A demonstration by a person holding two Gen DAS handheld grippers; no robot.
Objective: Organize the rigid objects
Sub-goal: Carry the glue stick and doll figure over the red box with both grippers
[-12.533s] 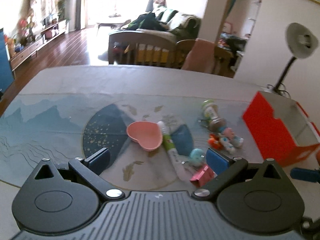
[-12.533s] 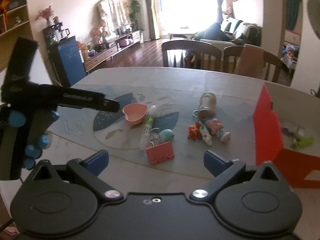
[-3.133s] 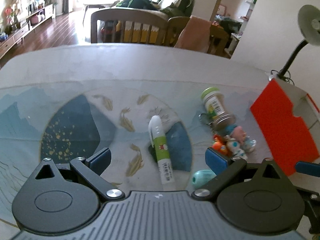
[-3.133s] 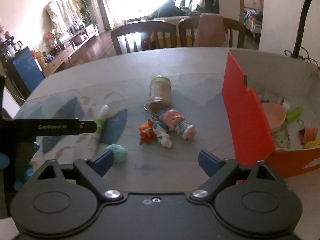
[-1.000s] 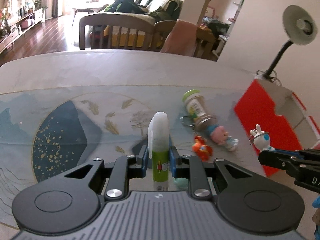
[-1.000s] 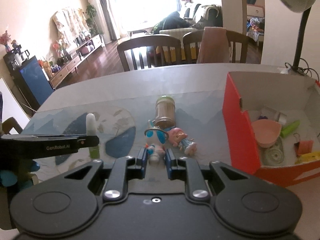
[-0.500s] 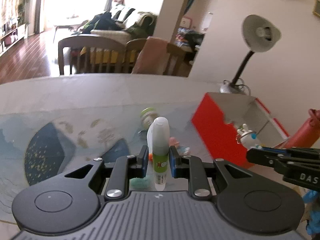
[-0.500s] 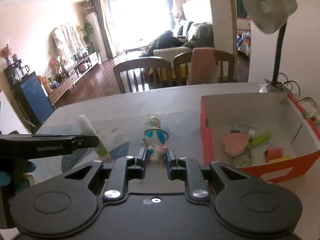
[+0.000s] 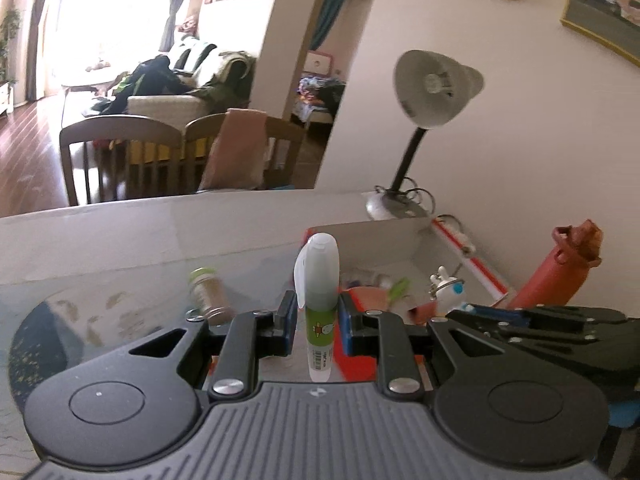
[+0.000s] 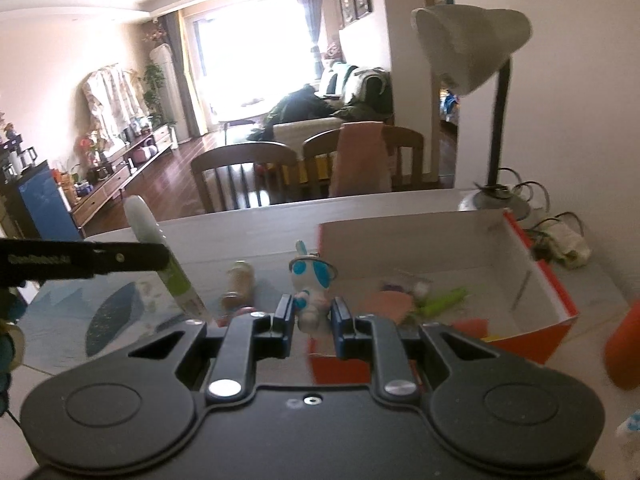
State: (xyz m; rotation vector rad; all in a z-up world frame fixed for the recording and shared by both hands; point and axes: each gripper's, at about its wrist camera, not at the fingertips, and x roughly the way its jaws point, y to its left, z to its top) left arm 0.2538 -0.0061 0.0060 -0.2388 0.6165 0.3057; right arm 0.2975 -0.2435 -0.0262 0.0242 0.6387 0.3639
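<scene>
While both hands were raised above the table (image 9: pixel 100 236), the left tool (image 9: pixel 318 322) gripped a glue pen (image 9: pixel 318 300) between its blue pads, long axis upright, white cap pointing up and barcode end hanging below the pads. From the right wrist view the same glue pen (image 10: pixel 168 264) leaned a little, cap tilted up and to the left. The right tool (image 10: pixel 311 316) was clamped on a white and blue rabbit figure (image 10: pixel 310 292), which stood upright with its ears up and a metal ring at its head.

An orange box (image 10: pixel 552 280) served as the landmark: the rabbit figure hung just at its left near corner, and the glue pen was left of that, outside the box. Inside the box lay a pink dish (image 10: pixel 390 302) and a green item (image 10: pixel 442 300), close together. A small jar (image 10: pixel 240 280) lay on its side on the table left of the box, lid pointing away from the camera. Behind the box stood a desk lamp (image 10: pixel 476 48); to the right of the box was a red bottle (image 9: pixel 560 276).
</scene>
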